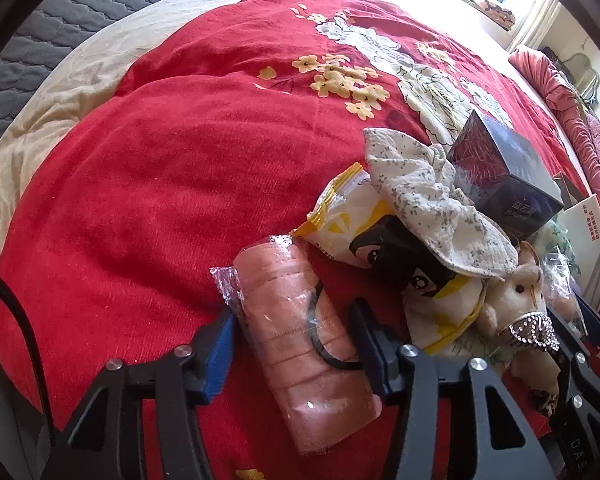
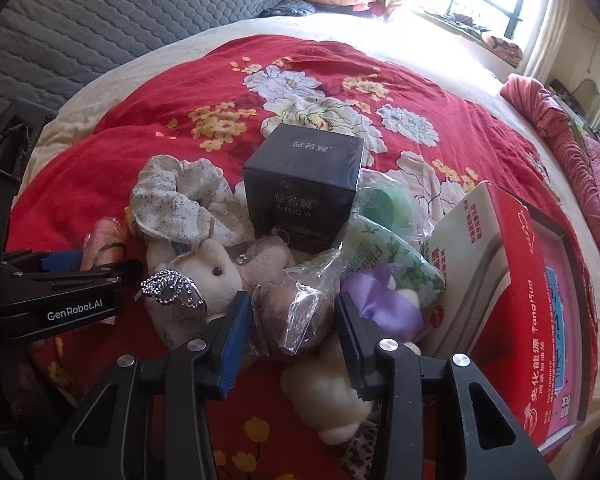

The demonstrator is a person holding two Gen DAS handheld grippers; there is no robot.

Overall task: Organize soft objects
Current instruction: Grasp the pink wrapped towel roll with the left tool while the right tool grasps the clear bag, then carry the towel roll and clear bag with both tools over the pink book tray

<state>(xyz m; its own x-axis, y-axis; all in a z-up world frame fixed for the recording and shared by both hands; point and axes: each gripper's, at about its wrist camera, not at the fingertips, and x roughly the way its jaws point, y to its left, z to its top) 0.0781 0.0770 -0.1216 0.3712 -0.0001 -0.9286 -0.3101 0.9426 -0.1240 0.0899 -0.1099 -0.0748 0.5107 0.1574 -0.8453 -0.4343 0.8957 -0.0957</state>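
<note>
On the red flowered bedspread (image 1: pixel 140 200) lies a pink roll in clear wrap (image 1: pixel 300 340). My left gripper (image 1: pixel 292 316) is shut on it, one pad on each side. In the right wrist view my right gripper (image 2: pixel 292 300) is shut on a clear bag with a brown puff (image 2: pixel 296 304). A cream plush bear with a rhinestone bow (image 2: pixel 204 276) lies left of that bag. A white floral scrunchie (image 2: pixel 180 196) sits behind the bear. A purple-ribboned plush (image 2: pixel 380 300) and a white plush (image 2: pixel 332 392) lie right of the bag and below it.
A black box (image 2: pixel 304 184) stands behind the pile, with green packets (image 2: pixel 384 252) to its right. A large red carton (image 2: pixel 532 280) lies at the right. A yellow and white packet (image 1: pixel 364 232) lies under the scrunchie. A grey quilted headboard (image 2: pixel 100 20) is at the back left.
</note>
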